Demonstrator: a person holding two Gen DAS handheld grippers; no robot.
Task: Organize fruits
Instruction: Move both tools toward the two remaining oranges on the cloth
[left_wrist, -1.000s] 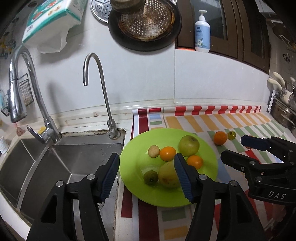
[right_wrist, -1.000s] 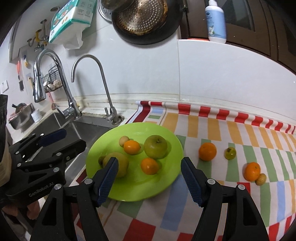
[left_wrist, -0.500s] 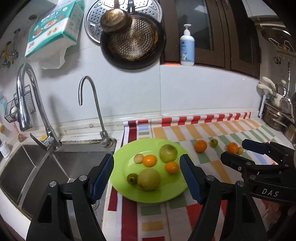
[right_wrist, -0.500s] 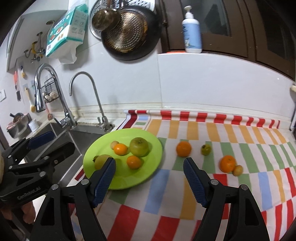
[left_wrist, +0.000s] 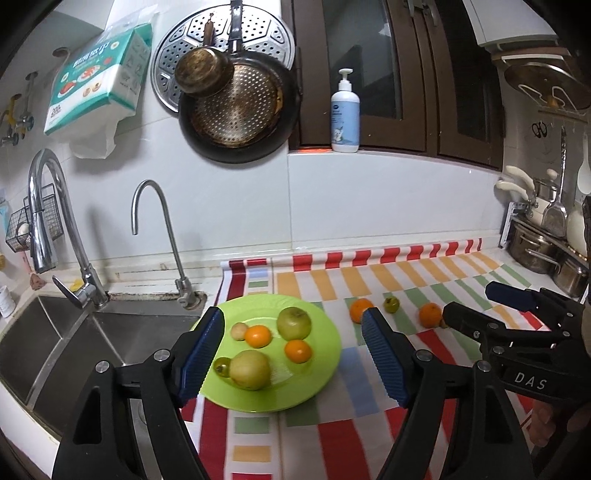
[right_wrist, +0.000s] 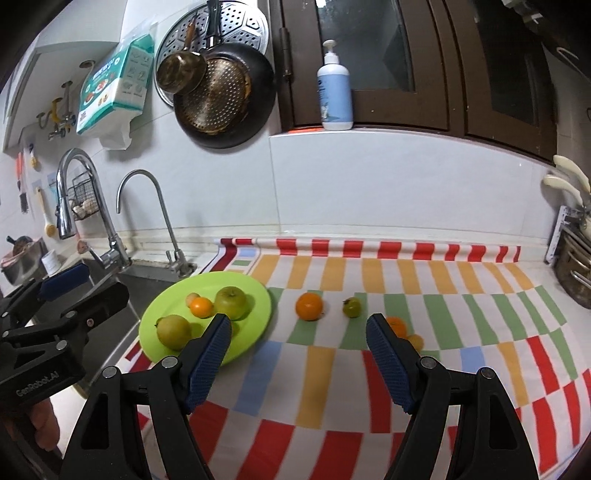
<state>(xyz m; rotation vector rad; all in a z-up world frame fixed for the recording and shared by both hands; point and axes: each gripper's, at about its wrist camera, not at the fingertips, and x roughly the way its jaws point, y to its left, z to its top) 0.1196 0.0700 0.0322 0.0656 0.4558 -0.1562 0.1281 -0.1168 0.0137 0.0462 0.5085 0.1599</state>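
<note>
- Two handheld grippers hover above a kitchen tabletop covered by a striped cloth (right_wrist: 332, 369) in red, orange, green and blue.
- Left gripper (left_wrist: 293, 354): jaws spread and opening wider, nothing between the pads; it hangs over a lime-green plate (left_wrist: 325, 354) beside the sink (left_wrist: 92, 343).
- Six fruits lie on the plate: a green apple (left_wrist: 294, 323), two oranges, a large yellowish pear (left_wrist: 250, 370), a small tan fruit and a small green one.
- Right gripper (right_wrist: 299, 358): jaws released and empty, over bare cloth.
- Beyond it, off the plate, sit an orange (right_wrist: 309, 306), a small green fruit (right_wrist: 351, 307), and another orange (right_wrist: 397, 325) touching a small tan fruit, partly hidden by the right finger.
</note>
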